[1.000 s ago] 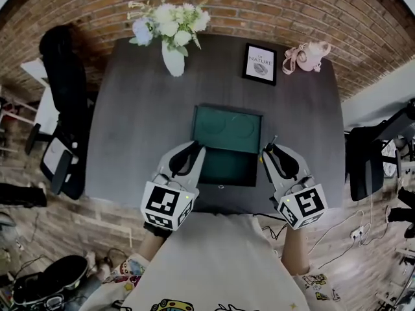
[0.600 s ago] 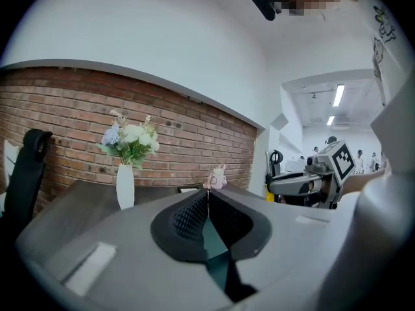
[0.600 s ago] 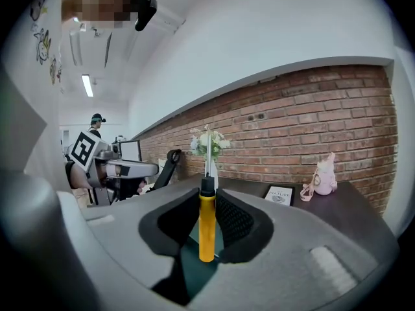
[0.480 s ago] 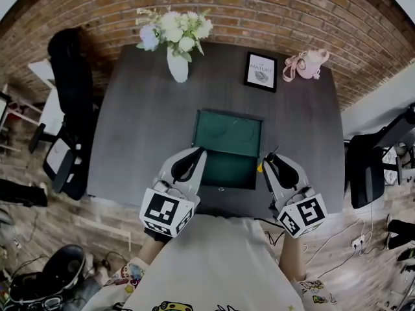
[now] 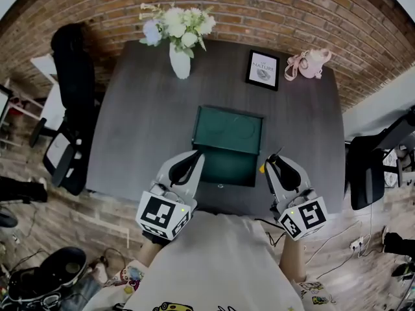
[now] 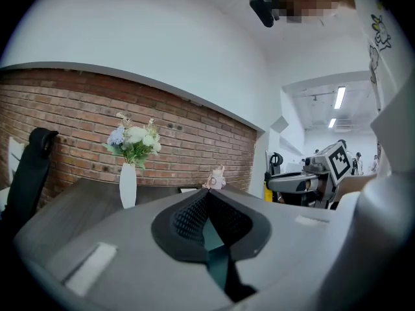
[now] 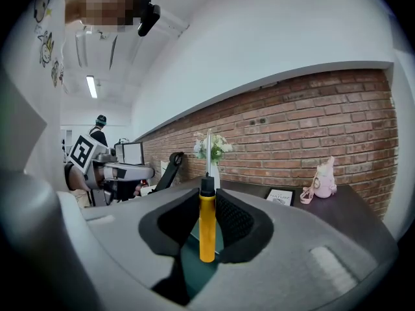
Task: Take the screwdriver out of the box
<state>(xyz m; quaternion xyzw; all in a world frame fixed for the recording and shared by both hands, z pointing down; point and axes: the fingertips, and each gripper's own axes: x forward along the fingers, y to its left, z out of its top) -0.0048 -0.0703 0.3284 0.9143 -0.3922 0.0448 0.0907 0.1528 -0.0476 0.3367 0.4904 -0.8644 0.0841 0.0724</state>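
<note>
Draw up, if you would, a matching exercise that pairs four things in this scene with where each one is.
Things:
1. screwdriver
2. box
3. vase of flowers
4. framed picture

Places:
A. far side of the table, towards the person's left
B. clamped upright in the right gripper
C. far side, next to the pink bag
D. open, green inside, at the middle of the near edge

Pairs: 1-B, 2-D, 3-A, 4-C.
</note>
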